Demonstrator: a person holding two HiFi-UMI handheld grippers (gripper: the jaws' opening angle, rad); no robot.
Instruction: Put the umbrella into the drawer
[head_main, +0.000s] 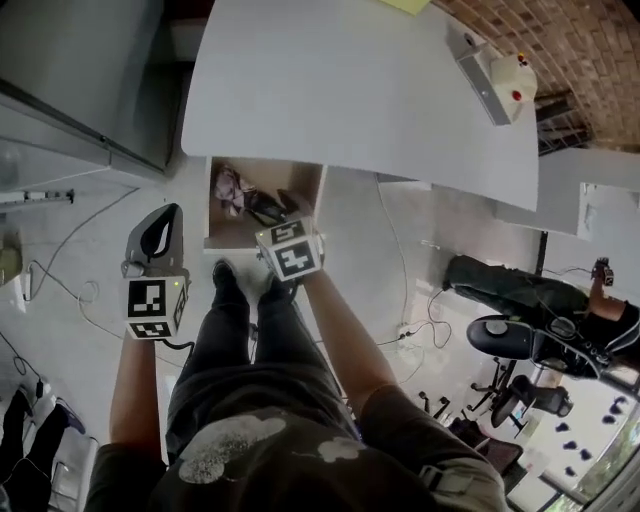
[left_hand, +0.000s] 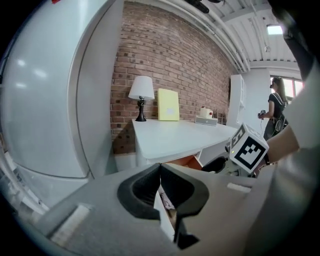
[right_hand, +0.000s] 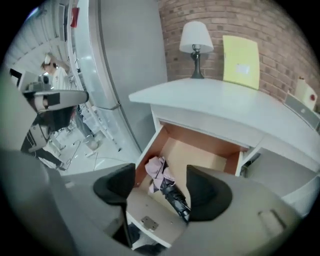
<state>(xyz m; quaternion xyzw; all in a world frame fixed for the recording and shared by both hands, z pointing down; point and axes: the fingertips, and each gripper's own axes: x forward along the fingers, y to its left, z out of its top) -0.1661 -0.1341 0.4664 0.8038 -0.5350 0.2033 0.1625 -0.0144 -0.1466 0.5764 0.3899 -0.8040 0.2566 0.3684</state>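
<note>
Grippers: right gripper (right_hand: 160, 192) stands spread wide and empty, with the umbrella (right_hand: 159, 175) lying loose below and beyond its jaws inside the open drawer (right_hand: 148, 150); left gripper (left_hand: 160, 185), off to its left, has its jaws tip to tip on nothing. Umbrella judged delivered, drawer under the desk (right_hand: 225, 107) likely next to close. Recommended handling: keep the jaws clear of the fabric, press the drawer front squarely, and check that nothing overhangs the rim.

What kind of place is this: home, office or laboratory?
Probably a staged room in a lab or studio: a white desk with a white-shaded table lamp stands by a red brick wall, yet loose white cables trail over the pale floor near a black office chair.
</note>
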